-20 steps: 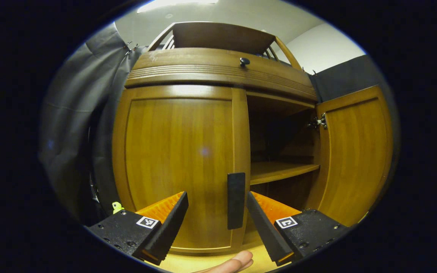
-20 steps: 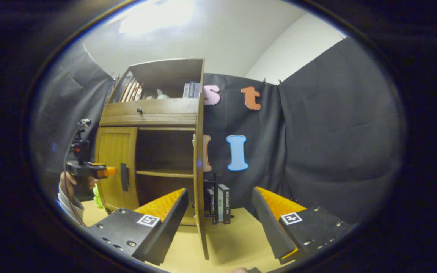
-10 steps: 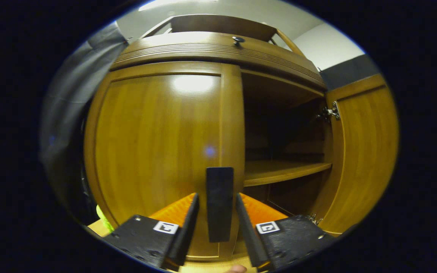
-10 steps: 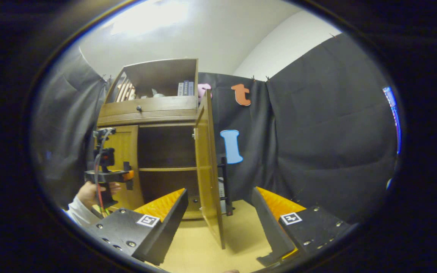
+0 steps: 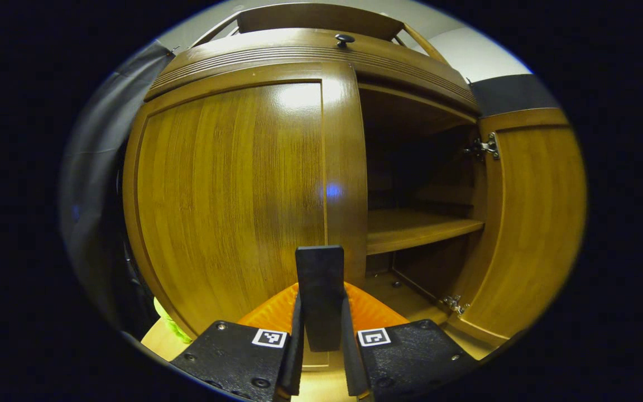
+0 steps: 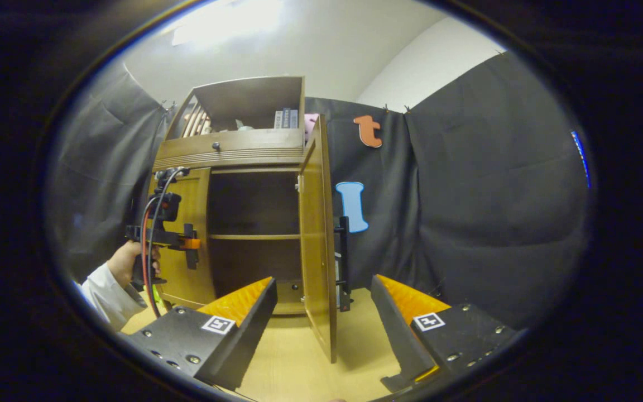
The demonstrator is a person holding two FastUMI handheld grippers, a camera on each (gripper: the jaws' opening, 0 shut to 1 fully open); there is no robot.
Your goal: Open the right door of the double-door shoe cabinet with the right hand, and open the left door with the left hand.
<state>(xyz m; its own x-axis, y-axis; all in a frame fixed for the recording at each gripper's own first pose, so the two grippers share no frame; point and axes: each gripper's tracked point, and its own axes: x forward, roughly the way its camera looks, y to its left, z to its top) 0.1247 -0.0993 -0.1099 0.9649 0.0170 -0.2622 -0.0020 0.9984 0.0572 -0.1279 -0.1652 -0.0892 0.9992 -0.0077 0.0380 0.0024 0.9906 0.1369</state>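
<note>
At the cabinet front, left gripper [image 5: 321,335] has closed since half a second ago: its fingers now pinch the dark upright handle [image 5: 320,296] of the left door [image 5: 232,195], which is not yet swung out. Pull likely comes next. Right door [image 6: 317,234] stands wide, shelf [image 5: 411,226] exposed. Right gripper [image 6: 321,324] hangs spread and empty, well back. Glossy brown wood.

Brown wood-grain left door [image 5: 226,190] with black handle [image 5: 320,296]; tan floor [image 6: 299,357].
</note>
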